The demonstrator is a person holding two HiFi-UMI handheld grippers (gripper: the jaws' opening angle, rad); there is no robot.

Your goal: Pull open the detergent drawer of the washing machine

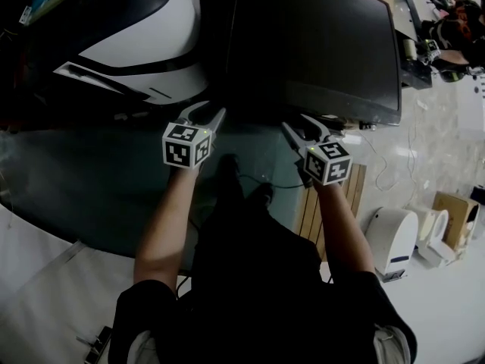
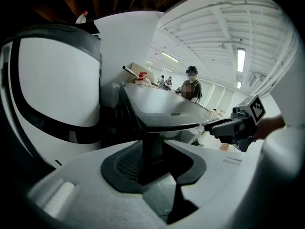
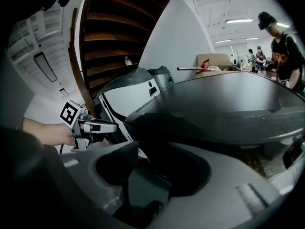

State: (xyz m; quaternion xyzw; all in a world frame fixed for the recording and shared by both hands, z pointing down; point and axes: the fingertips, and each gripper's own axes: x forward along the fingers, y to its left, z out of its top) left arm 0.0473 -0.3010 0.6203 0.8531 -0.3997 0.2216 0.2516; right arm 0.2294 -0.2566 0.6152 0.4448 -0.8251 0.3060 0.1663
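- While the person stood over a dark green floor mat (image 1: 83, 188), both forearms reached forward, each with a gripper at its end, side by side and apart from one another.
- The left gripper (image 1: 212, 111) had its jaws spread; its own view showed nothing between them, only the corner of a dark flat-topped machine (image 1: 318, 44) further off.
- The right gripper (image 1: 295, 123) also held its jaws wide apart and pinched nothing; it touched no surface in the head view.
- Both grippers pointed forward and downward toward the near edge of the dark flat-topped machine, close to it but short of contact.
- The detergent drawer could not be picked out in any view: the front of the dark flat-topped machine lay in shadow under its overhanging top.
- A white and black rounded machine (image 1: 144, 29) stood to the left of the dark one, just beside it, ahead of the left gripper.
- A wooden pallet (image 1: 309, 214) lay on the floor by the right forearm, and a white appliance (image 1: 394, 241) stood further right, on pale flooring.
- In the right gripper view a cardboard box (image 3: 214, 61) sat beyond the dark top, and a person in dark clothes (image 3: 281, 46) stood at the far right.
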